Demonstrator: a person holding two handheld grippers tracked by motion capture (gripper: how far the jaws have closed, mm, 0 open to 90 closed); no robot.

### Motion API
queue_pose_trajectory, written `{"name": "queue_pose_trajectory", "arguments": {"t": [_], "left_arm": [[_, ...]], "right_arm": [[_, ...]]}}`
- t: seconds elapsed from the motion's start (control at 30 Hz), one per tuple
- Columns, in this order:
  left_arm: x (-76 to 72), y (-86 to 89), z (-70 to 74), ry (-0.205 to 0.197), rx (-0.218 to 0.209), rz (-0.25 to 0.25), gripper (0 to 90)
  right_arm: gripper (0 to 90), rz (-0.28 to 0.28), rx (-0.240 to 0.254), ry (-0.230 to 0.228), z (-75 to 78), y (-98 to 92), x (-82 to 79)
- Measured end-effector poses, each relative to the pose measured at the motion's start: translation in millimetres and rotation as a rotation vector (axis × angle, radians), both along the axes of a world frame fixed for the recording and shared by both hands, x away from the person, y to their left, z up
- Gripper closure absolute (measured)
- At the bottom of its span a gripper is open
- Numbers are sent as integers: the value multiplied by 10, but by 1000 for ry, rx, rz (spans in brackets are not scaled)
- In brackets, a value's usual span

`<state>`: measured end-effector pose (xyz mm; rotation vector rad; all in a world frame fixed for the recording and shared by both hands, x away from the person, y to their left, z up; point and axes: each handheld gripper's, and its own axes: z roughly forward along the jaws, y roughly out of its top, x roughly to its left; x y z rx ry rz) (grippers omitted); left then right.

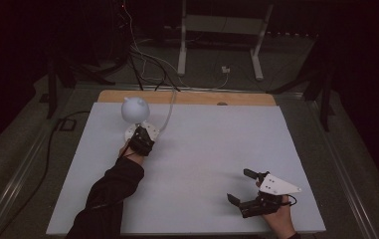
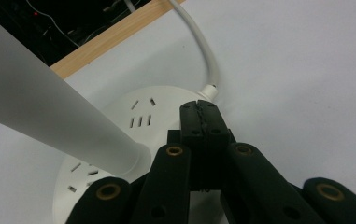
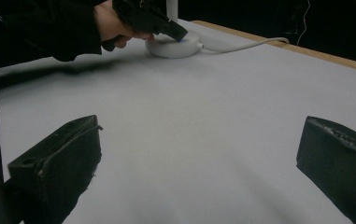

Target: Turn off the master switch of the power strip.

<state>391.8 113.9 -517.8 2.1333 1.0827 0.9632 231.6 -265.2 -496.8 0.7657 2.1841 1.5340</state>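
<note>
Lamp (image 1: 135,109) with round white head, standing on round white base (image 1: 144,132) near far-left corner of desk (image 1: 202,149). White cord (image 1: 166,115) running from base off far edge. Base top, seen in left gripper view, carrying socket slots (image 2: 139,120) and lamp stem (image 2: 49,121) rising from it, cord plug (image 2: 209,91) just beyond.

Left tool (image 2: 199,116) resting on base top, jaws pressed together with nothing between them, tips pointing at rim close to cord entry. Looks like pressing or tapping a switch on base; switch itself not visible under tips, so cannot confirm. Also seen from right gripper view: left tool (image 3: 166,28) tip touching base (image 3: 175,45), faint bluish glint there.

Right tool (image 1: 244,186) near front-right corner, jaws spread wide, holding nothing, well apart from lamp. Idle.

Step in hand: probably toggling lamp via touch on base. Head not clearly lit. Next move likely calls for light downward press with closed tips, then lifting straight off without nudging base or snagging cord.
</note>
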Motion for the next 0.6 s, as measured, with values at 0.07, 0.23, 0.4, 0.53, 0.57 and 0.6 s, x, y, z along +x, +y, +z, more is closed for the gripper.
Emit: {"name": "queue_pose_trajectory", "arguments": {"t": [0.07, 0.23, 0.4, 0.53, 0.57, 0.6], "left_arm": [[1, -15, 7, 4, 22, -3, 900], [29, -15, 40, 33, 36, -16, 900], [51, -35, 67, 57, 67, -26, 900], [76, -25, 85, 86, 67, -39, 900], [84, -25, 91, 92, 68, -41, 900], [86, -38, 94, 91, 84, -44, 900]], "right_arm": [[0, 1, 2, 1, 0, 1, -1], [0, 4, -1, 3, -3, 9, -2], [0, 5, -2, 8, -10, 17, 0], [0, 8, -5, 6, -8, 26, -4], [0, 6, -3, 6, -8, 24, -5], [0, 5, -3, 6, -8, 21, -3]]}}
